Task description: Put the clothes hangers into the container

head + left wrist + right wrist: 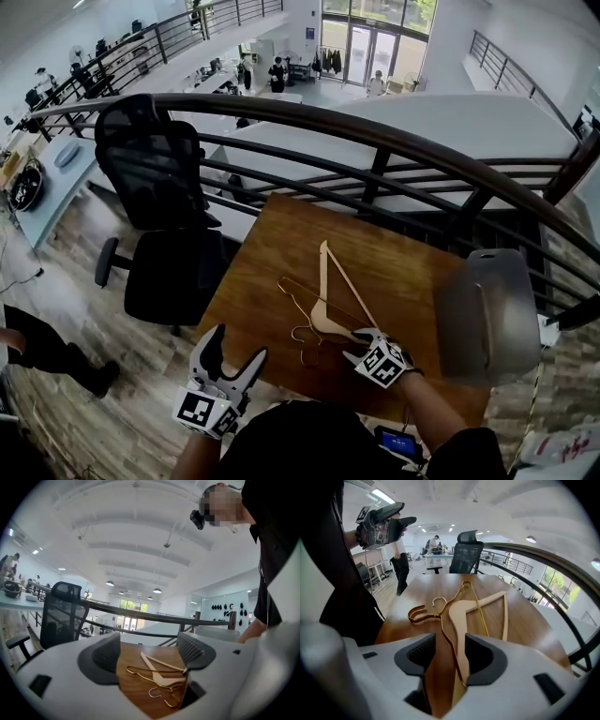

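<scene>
The surface spreads ahead of both hand-held grippers. The container, grey and open-topped, stands to the right of the right hand-held gripper.

2 hangers lie crossed on the surface, straight ahead of that gripper. The wooden hanger runs 1 arm back between its jaws, and the wire hanger lies along that arm's left edge, its hook out ahead and to the left.

The right jaws are part-way apart. They straddle both, with a gap showing on the left side, so nothing is clamped yet.

The left hand-held gripper is wide and empty, off to the left of the hangers.

Both hangers look light and stiff. The wood should be smooth but thick enough to pinch on its flat arm. The thin wire would likely slip or snag on the other hanger, so I would grip it near the hook.
</scene>
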The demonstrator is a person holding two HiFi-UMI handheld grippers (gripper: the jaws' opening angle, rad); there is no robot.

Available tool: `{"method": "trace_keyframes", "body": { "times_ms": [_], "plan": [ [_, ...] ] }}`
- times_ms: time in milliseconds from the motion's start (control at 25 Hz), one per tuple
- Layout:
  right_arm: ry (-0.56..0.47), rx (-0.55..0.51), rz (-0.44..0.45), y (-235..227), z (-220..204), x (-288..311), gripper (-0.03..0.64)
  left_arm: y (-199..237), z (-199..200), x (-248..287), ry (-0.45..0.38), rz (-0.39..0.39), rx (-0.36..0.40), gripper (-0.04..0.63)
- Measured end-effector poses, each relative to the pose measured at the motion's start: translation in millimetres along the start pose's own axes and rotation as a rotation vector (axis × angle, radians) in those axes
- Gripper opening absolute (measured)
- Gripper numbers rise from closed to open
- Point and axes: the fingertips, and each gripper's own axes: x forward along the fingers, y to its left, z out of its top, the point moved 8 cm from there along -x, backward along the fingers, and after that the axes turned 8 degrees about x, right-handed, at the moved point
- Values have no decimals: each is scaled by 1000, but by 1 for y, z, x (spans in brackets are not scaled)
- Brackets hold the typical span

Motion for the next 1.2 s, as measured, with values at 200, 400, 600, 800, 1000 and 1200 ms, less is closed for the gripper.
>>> {"method": "trace_keyframes", "body": {
  "times_ms": [200,400,600,800,1000,1200],
  "plan": [
    [52,-46,-2,-2,-10,5,174,-8,-3,2,9,0,0,370],
    [112,-107,-72,-1,-19,11,95,-13,-9,5,21,-22,-1,370],
    [104,-138,-92,5,-16,9,23,-16,-9,10,17,-52,-29,370],
    [47,-62,-97,11,-2,1,12,-14,-11,13,14,-88,-25,370],
    [-34,-18,-142,15,16,-16,12,-12,-10,14,32,-131,-6,370],
    [-121,32,-200,18,41,-41,12,-5,-11,17,9,-180,-1,370]
  ]
}}
